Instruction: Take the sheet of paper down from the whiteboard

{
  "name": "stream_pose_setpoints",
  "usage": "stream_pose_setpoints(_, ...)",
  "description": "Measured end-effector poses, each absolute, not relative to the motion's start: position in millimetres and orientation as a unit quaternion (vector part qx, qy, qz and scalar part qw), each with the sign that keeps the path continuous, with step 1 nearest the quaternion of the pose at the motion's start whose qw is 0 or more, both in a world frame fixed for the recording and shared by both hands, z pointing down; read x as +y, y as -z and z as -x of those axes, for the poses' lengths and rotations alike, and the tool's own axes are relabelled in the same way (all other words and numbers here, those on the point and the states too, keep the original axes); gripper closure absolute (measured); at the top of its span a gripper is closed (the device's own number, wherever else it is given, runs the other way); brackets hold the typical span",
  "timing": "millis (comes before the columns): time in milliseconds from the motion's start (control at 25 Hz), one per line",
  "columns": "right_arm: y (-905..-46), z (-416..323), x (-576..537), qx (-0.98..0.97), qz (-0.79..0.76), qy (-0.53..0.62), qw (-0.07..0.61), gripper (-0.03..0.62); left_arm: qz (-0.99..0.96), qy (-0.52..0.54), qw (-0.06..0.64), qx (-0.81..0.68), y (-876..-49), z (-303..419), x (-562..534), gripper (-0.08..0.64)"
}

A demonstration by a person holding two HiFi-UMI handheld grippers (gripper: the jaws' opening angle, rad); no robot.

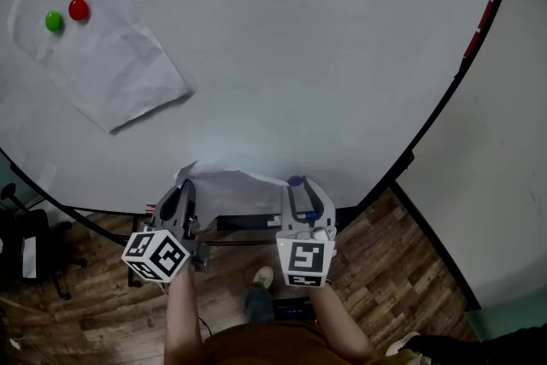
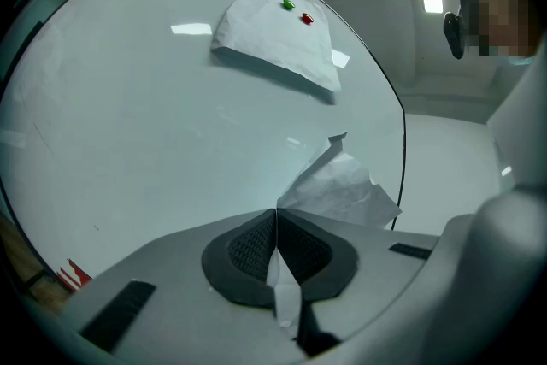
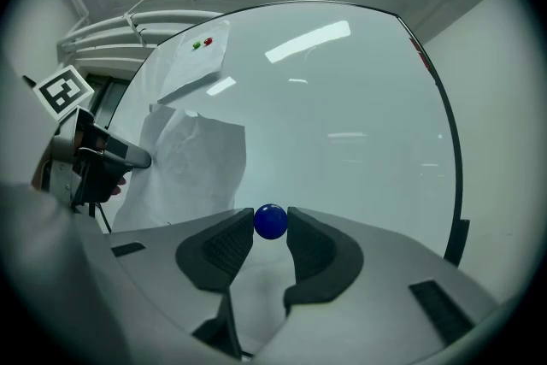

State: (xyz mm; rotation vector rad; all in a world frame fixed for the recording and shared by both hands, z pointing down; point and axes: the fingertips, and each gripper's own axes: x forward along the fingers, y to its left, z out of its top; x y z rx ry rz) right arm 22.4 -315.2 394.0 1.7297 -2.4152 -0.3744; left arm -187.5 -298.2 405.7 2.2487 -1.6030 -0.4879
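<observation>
Currently, a crumpled sheet (image 1: 229,191) of paper is seen at the near edge of the whiteboard (image 1: 325,55), between the two grippers. The left gripper (image 1: 183,189) is closed on the sheet's left part: in the left gripper view its pads (image 2: 252,245) are pressed together with a strip of the paper pinched between them, and the rest of the sheet is bunched up beyond the jaws, against the board. The right gripper (image 1: 299,184) is clamped on a blue magnet (image 3: 271,221), which is gripped between the tips of its pads just at the sheet's right end; whether the magnet touches the board cannot be told. Both grippers are held level, side by side and apart. A second sheet (image 1: 111,55) is seen at the far left of the board, well apart from the first, with a green magnet (image 1: 54,20) and a red magnet (image 1: 79,8) set side by side near its far corner. A wooden floor (image 1: 77,303) is seen beneath the board.
</observation>
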Motion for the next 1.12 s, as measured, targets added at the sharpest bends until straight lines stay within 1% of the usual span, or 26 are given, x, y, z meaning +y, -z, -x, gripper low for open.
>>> stream_pose_setpoints(960, -393, -35, -268, -0.812, -0.572, 0.100, 0.052, 0.456, -0.793, 0.189, 0.176, -0.552, -400, 178, -252, 0.535)
stream_pose_setpoints(1120, -394, -35, -268, -0.809, -0.576, 0.100, 0.059, 0.457, -0.796, 0.188, 0.174, -0.549, -398, 175, -251, 0.535)
